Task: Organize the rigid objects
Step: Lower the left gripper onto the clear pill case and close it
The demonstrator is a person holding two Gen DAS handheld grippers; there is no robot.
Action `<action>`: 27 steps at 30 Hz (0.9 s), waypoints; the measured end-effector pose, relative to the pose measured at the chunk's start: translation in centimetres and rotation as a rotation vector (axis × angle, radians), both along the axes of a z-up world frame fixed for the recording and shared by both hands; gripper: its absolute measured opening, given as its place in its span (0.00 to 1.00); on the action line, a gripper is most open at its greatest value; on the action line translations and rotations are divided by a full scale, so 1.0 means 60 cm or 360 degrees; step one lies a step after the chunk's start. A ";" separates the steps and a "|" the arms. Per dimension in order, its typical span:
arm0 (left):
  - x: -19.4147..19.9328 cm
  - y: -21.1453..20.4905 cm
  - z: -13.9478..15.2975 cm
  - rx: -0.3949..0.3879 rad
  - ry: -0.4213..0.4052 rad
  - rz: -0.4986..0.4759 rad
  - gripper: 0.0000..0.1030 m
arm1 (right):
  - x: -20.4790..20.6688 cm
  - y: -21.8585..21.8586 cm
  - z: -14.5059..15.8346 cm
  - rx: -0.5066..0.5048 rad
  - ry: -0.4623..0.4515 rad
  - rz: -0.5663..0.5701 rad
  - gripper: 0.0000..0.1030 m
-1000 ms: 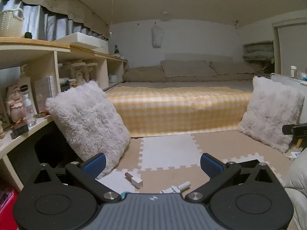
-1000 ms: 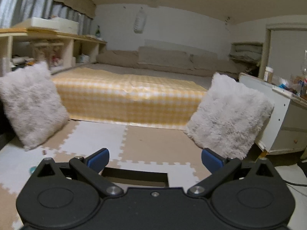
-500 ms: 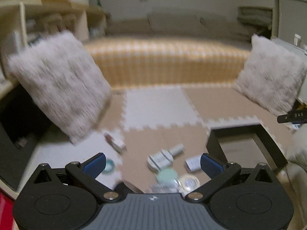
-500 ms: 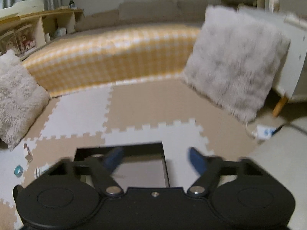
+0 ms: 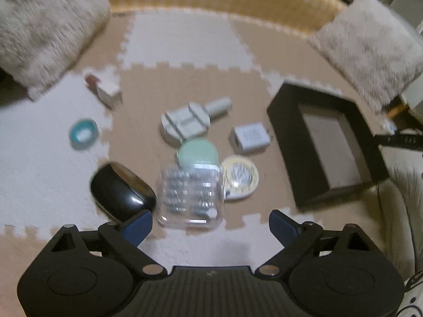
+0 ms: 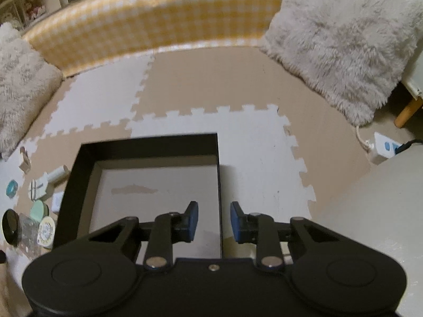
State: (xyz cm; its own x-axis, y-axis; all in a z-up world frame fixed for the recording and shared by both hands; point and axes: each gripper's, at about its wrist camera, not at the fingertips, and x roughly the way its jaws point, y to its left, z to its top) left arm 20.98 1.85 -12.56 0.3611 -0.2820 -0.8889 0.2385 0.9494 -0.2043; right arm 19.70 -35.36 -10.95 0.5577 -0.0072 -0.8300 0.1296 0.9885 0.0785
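Sorting small rigid items from foam floor mat [image 5: 185, 39] into black tray [image 5: 327, 142]; collection not yet begun, tray holds nothing.

Items on mat, left to right, left wrist view:
- teal ring-shaped piece [image 5: 83, 133], apart, on a white tile.
- tube with brown cap [image 5: 104, 91], towards the mat's far left corner, near a furry cushion [image 5: 45, 26].
- black glossy oval case [image 5: 121, 190], just beside the left finger.
- clear plastic box [image 5: 190, 198], nearest the gripper; contents blurred.
- white round device with a short white cylinder [image 5: 185, 122], mid-mat.
- pale green disc [image 5: 197, 153], touching the clear box's far edge.
- yellow-rimmed round tin [image 5: 239, 177], touching the clear box's right side.
- white charger block [image 5: 249, 138], just beside the tray's left wall.

Left gripper [image 5: 210, 223]: pitched steeply downward, fingers wide and beginning to close, nothing between them yet; clear box lies just ahead of the gap, left of centre.

Right gripper [image 6: 213, 222]: pitched downward over the tray's right wall [image 6: 219, 185], fingers narrowed and closing, one each side of that wall, pads not yet pressing.

Handling note, as judgement: steady the tray by its wall first. Centre the left fingers on the clear box's flat sides and clear the black case beforehand; a smooth box may slip or nudge the tin and disc.
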 end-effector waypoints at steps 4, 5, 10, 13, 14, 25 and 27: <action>0.015 -0.003 -0.026 0.0036 0.0068 -0.0038 0.91 | 0.005 -0.003 -0.015 0.0036 0.0071 0.0040 0.26; 0.019 -0.002 -0.032 0.0030 0.0087 -0.0036 0.91 | 0.006 -0.004 -0.017 0.0045 0.0080 0.0044 0.26; 0.036 0.002 -0.061 -0.0012 0.0195 -0.0022 0.92 | 0.010 0.000 -0.025 0.0053 0.0108 0.0060 0.24; 0.045 0.004 -0.069 -0.0006 0.0196 0.0006 0.92 | 0.012 0.000 -0.028 0.0042 0.0118 0.0065 0.22; 0.049 0.006 -0.068 0.0003 0.0175 0.0012 0.92 | 0.013 -0.002 -0.028 0.0046 0.0120 0.0063 0.21; 0.077 0.015 -0.067 0.0008 0.0102 0.0066 0.85 | 0.020 -0.021 -0.025 0.0097 0.0090 -0.0013 0.07; 0.077 0.010 -0.065 0.0030 0.0085 0.0050 0.72 | 0.020 -0.021 -0.025 0.0091 0.0085 -0.0011 0.06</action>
State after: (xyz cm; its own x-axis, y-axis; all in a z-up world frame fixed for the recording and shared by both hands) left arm 25.62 2.45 -16.45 0.3217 -0.2543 -0.9121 0.1978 0.9601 -0.1979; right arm 20.91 -36.60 -12.43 0.5129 0.0371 -0.8576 0.1419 0.9817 0.1273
